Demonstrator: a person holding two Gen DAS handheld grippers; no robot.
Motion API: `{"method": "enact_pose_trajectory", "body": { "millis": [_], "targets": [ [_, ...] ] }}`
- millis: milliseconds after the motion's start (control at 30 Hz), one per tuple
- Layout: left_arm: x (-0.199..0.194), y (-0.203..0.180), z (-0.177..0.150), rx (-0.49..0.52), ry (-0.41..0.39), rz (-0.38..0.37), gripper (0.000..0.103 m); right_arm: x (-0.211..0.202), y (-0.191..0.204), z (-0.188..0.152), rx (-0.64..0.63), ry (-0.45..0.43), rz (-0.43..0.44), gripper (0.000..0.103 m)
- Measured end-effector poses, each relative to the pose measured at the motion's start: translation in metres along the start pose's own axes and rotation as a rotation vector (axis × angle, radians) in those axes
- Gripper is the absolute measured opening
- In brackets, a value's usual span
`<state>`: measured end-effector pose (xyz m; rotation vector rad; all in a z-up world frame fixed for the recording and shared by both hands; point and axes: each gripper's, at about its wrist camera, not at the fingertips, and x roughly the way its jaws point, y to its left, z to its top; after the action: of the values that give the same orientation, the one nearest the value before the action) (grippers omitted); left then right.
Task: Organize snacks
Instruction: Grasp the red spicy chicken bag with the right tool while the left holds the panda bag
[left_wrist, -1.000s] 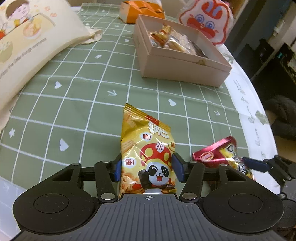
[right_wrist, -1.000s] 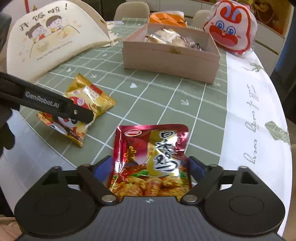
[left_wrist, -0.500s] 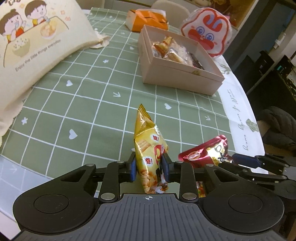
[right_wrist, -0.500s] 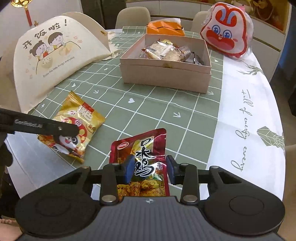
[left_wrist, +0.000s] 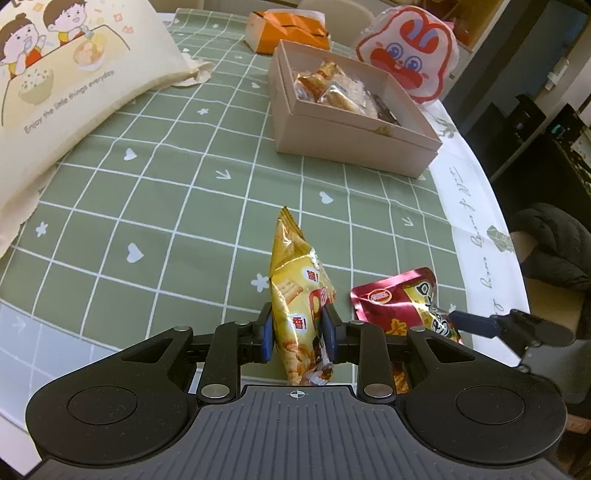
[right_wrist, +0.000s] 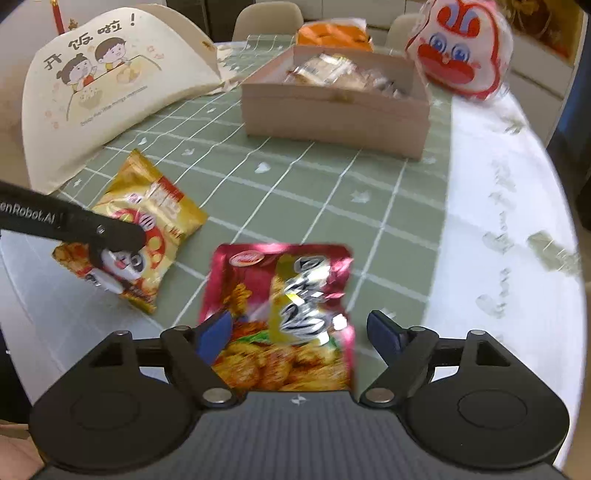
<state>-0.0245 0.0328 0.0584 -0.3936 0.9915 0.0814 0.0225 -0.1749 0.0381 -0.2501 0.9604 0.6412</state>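
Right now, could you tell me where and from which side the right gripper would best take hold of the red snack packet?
Probably across the near half of the red snack packet, coming from the table's near edge along its length. It lies flat and limp, its long sides already facing the blue fingers of the right gripper, whose jaws are opening around it. Pinching those sides should crumple it enough to lift.

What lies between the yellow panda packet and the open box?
Nothing: only bare green checked tablecloth separates the yellow panda packet from the open box, seen in the left wrist view.

Left gripper (left_wrist: 297, 330) clamped on yellow snack bag (left_wrist: 297, 291) — red packet (left_wrist: 399, 304) beside, box (left_wrist: 351, 140) beyond
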Motion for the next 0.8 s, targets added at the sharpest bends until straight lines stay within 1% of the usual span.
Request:
{"method": "enact_pose_trajectory", "body": {
  "millis": [167, 300, 367, 433, 500, 567, 700, 800],
  "targets": [
    [0.000, 0.000, 0.000, -0.006, 0.001, -0.002, 0.031, 0.008, 0.010, 0.000, 0.007, -0.016, -0.026, 0.091],
    [0.001, 0.002, 0.000, -0.014, 0.003, -0.008, 0.031, 0.017, 0.019, 0.004, -0.033, -0.018, -0.046, 0.101],
    [0.001, 0.002, 0.000, -0.016, 0.005, -0.010, 0.031, 0.018, 0.022, 0.003, -0.044, -0.040, -0.045, 0.101],
    [0.002, 0.003, 0.000, -0.021, 0.006, -0.011, 0.031, 0.019, 0.023, 0.003, -0.049, -0.041, -0.044, 0.101],
    [0.002, 0.004, 0.000, -0.024, 0.009, -0.013, 0.031, 0.018, 0.022, 0.005, -0.069, -0.038, -0.027, 0.095],
    [0.003, 0.004, 0.000, -0.026, 0.010, -0.013, 0.031, 0.014, 0.022, 0.005, -0.080, -0.041, -0.025, 0.091],
    [0.003, 0.005, 0.001, -0.032, 0.012, -0.016, 0.031, 0.004, 0.017, 0.006, -0.073, -0.052, -0.018, 0.080],
    [0.003, 0.005, 0.001, -0.033, 0.013, -0.016, 0.032, 0.001, 0.013, 0.008, -0.057, -0.038, -0.014, 0.078]
  ]
}}
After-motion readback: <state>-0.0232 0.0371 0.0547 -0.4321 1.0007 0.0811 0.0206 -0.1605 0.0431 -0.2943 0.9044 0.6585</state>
